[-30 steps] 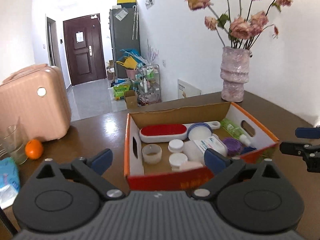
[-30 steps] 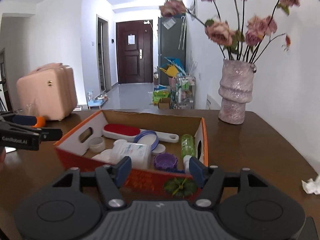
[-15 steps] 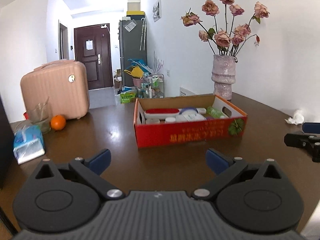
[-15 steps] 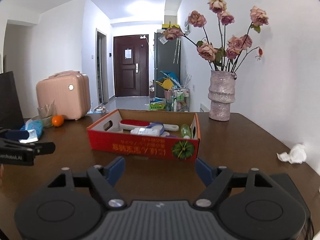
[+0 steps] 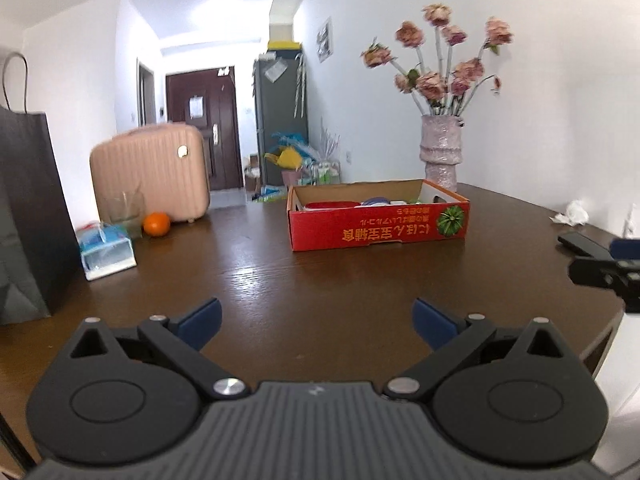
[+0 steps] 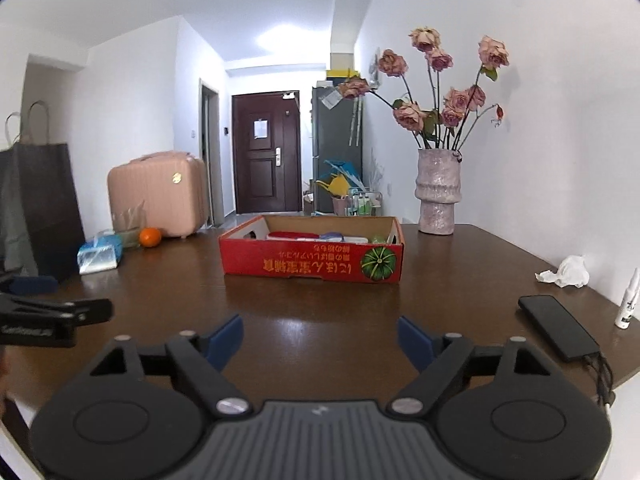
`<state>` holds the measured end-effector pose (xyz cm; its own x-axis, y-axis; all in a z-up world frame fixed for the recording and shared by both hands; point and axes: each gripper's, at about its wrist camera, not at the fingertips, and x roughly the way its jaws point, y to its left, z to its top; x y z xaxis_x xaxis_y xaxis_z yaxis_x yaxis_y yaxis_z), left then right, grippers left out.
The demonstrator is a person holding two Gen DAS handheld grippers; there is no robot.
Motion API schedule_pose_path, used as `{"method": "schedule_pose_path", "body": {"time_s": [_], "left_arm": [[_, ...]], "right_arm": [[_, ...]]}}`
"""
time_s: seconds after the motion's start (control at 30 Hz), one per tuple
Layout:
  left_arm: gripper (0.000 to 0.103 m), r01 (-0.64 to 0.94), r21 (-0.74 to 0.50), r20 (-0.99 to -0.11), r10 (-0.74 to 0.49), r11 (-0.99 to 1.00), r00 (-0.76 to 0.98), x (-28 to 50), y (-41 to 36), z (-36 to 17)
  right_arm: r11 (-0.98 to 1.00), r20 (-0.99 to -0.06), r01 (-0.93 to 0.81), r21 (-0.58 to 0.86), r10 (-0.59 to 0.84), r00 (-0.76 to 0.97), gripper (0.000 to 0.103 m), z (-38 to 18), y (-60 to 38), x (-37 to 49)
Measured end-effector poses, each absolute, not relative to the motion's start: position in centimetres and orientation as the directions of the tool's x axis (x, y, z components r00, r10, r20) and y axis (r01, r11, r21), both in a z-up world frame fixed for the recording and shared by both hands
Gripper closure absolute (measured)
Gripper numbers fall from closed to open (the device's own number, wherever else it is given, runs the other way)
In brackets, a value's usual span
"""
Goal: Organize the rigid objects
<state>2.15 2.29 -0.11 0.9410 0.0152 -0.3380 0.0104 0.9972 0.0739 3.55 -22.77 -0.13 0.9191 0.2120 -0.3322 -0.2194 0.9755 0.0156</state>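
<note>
— Box sat mid-table, well apart from both grippers. What lay around it, from the left?

— From the right wrist view: a dark bag at the far left, a tissue pack, an orange by the pink case. Then the box, a vase behind its right end, a crumpled tissue, and a phone near the right edge.

— And the grippers?

— The left gripper was spread wide, nothing between its pads. The right gripper was opening – its jaws also bare, only table showing in the gap.

— How would the box handle?

— Thin cardboard, so I'd judge it light but apt to flex if lifted by one wall. Its contents – a red-topped piece, some lids, a green bottle, barely showing over the rim – looked hard plastic, probably smooth and liable to slip.

— Where to take hold?

— For the box, one short end in each gripper; there's a hand-hole in the left end. For the small pieces, across their narrow sides.
</note>
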Motion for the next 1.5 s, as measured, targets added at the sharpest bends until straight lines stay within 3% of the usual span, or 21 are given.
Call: {"method": "schedule_pose_path", "body": {"time_s": [0.3,1.5], "left_arm": [[0.0,0.028,0.089,-0.275,-0.003,0.996,0.961,0.1,2.0,0.6],[0.0,0.042,0.059,-0.306,-0.022,0.997,0.952,0.7,2.5,0.8]], "right_arm": [[0.984,-0.303,-0.16,0.075,0.176,0.937,0.017,-0.5,-23.1,0.6],[0.979,-0.337,-0.177,0.098,0.2,0.92,0.013,-1.0,-22.7,1.1]]}}
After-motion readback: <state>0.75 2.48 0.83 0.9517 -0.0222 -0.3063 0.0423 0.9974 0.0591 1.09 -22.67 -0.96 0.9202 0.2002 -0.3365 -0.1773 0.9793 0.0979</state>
